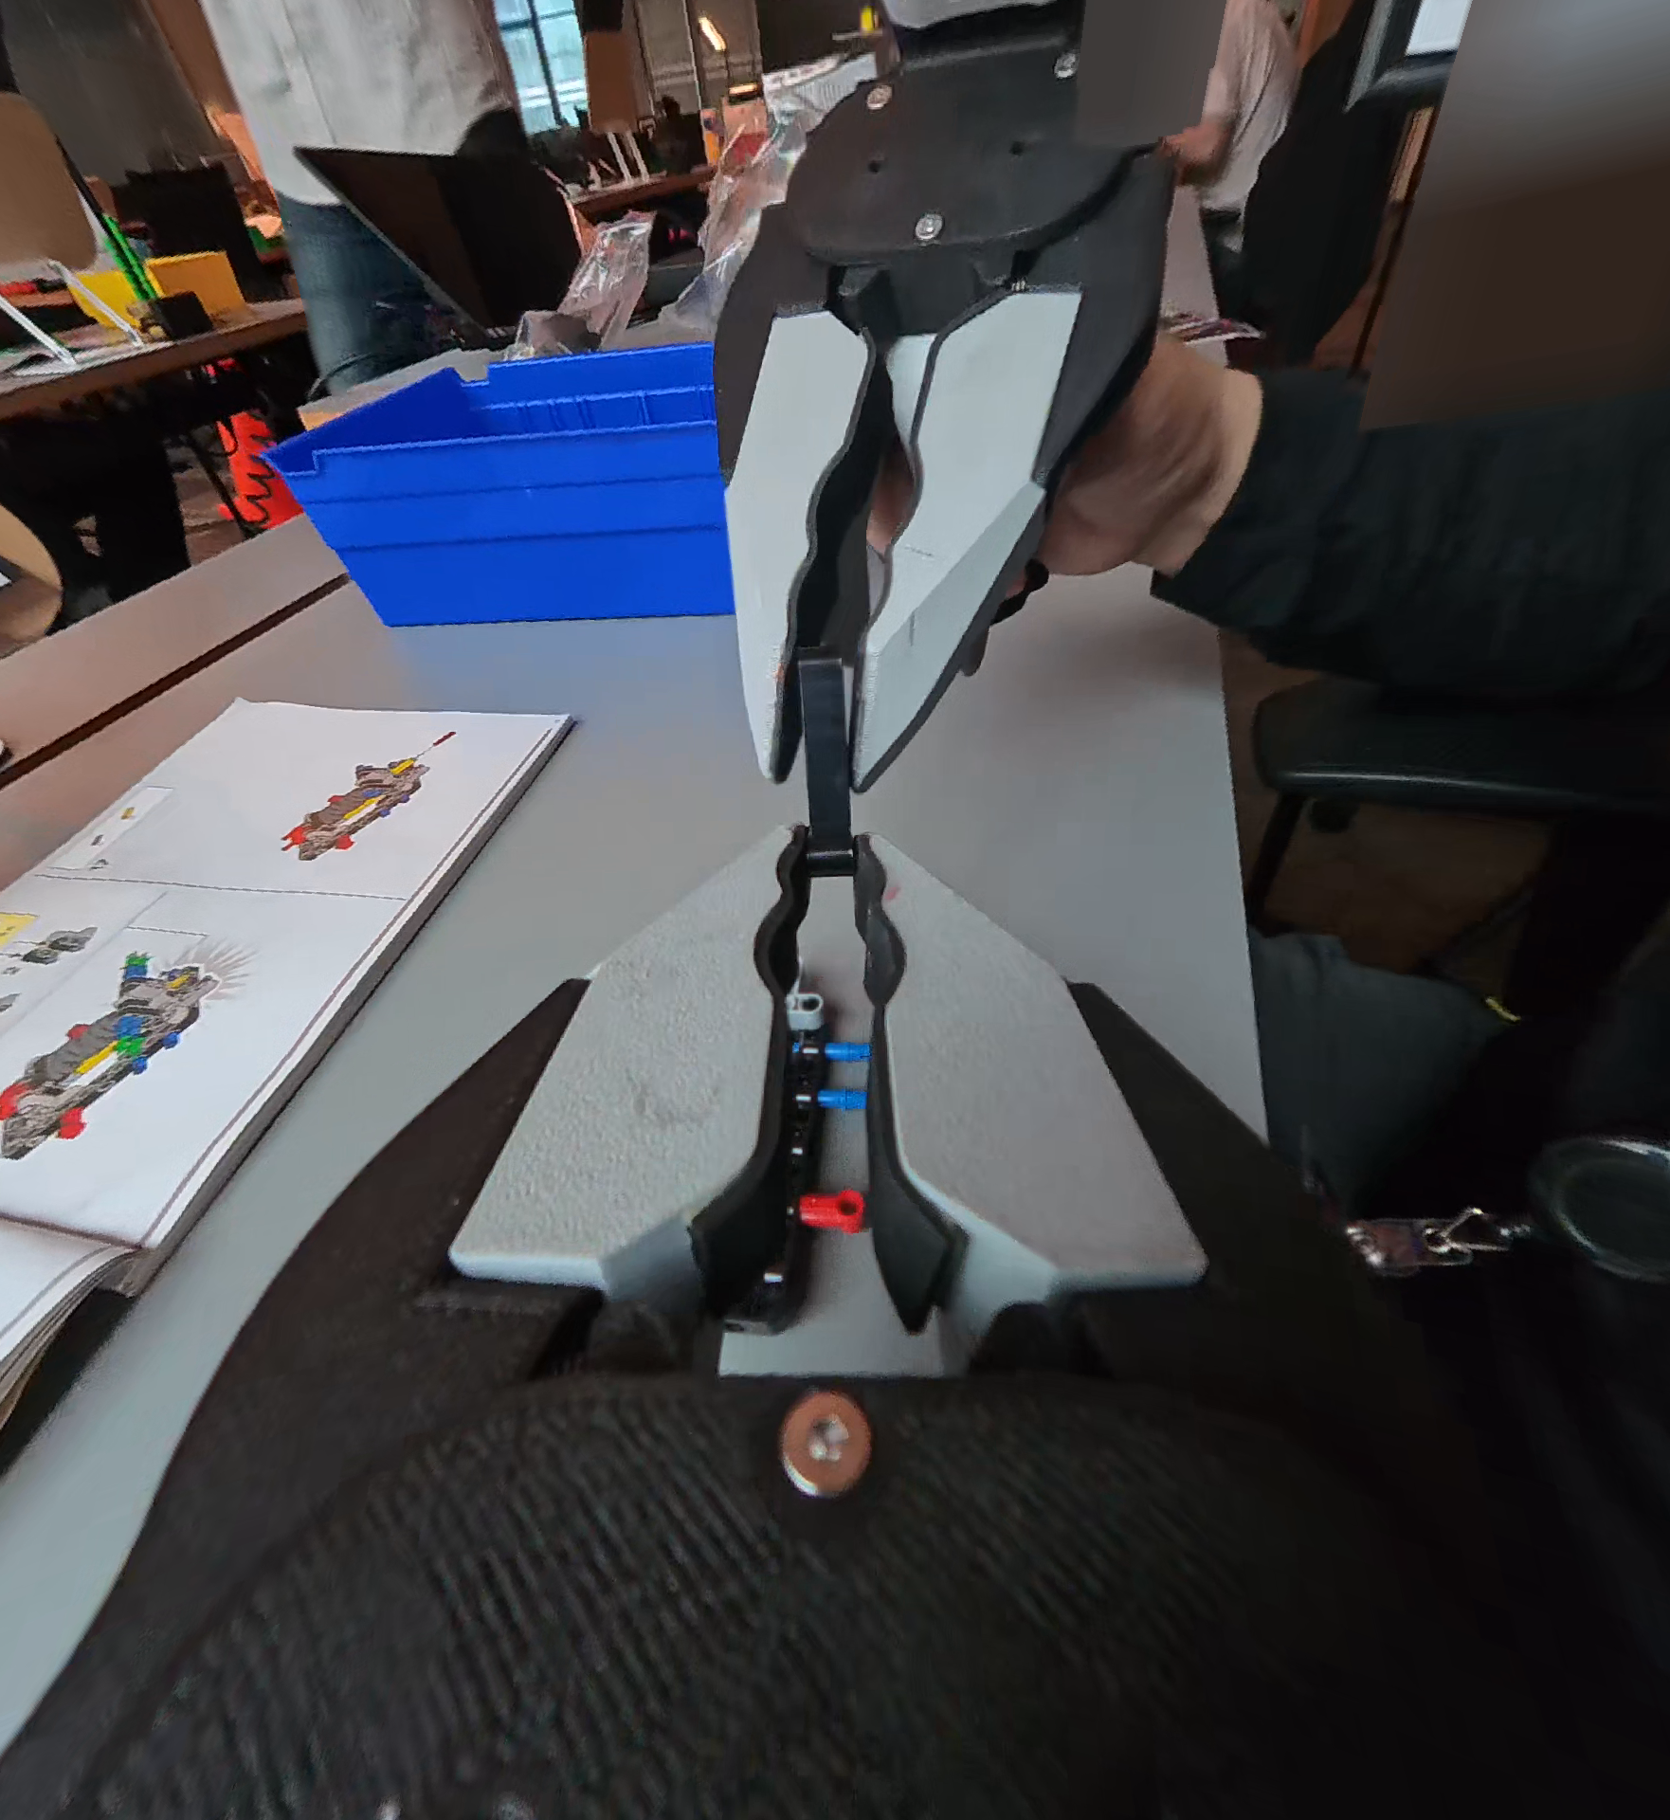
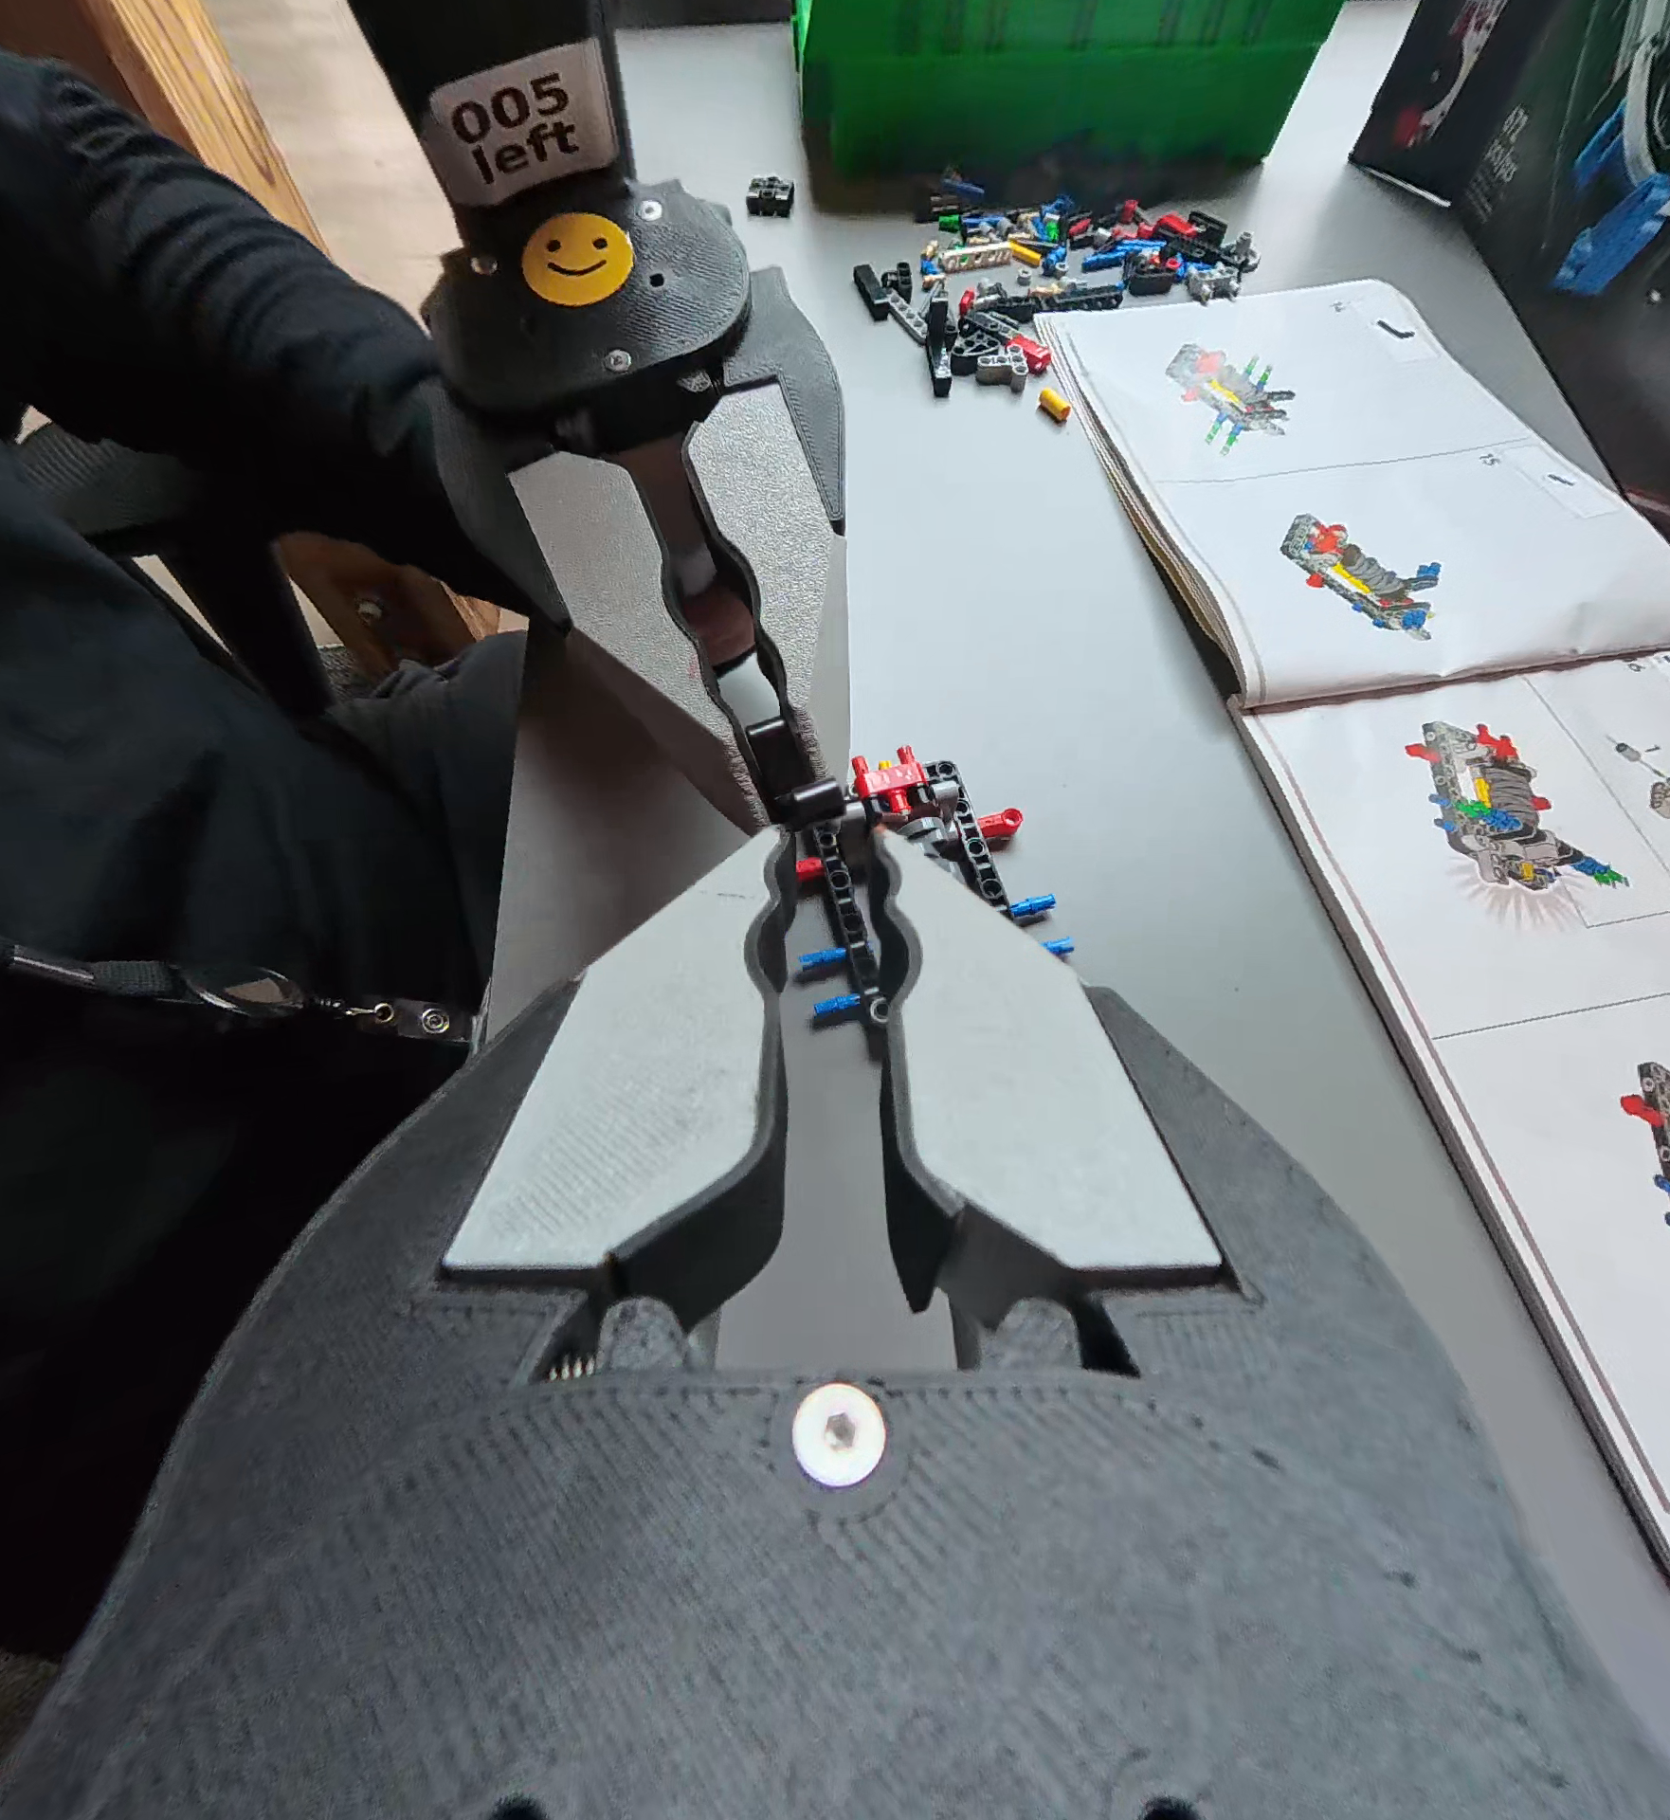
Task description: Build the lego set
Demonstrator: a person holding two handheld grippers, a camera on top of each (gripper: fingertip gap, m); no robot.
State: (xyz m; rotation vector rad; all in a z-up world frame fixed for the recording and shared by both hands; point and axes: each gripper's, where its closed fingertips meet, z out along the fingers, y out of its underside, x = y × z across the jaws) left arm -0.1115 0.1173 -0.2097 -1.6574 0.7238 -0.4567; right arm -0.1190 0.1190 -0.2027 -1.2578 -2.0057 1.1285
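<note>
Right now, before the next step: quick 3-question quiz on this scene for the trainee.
1. True or false: the black piece is pinched by both the left tongs and the right tongs.
2. The heap of loose parts lies next to a bin of which colour? A blue, B green, C yellow.
3. Fill in: the booklet on the table lies ___ (open or closed).

Key: 1 true; 2 B; 3 open.
</note>
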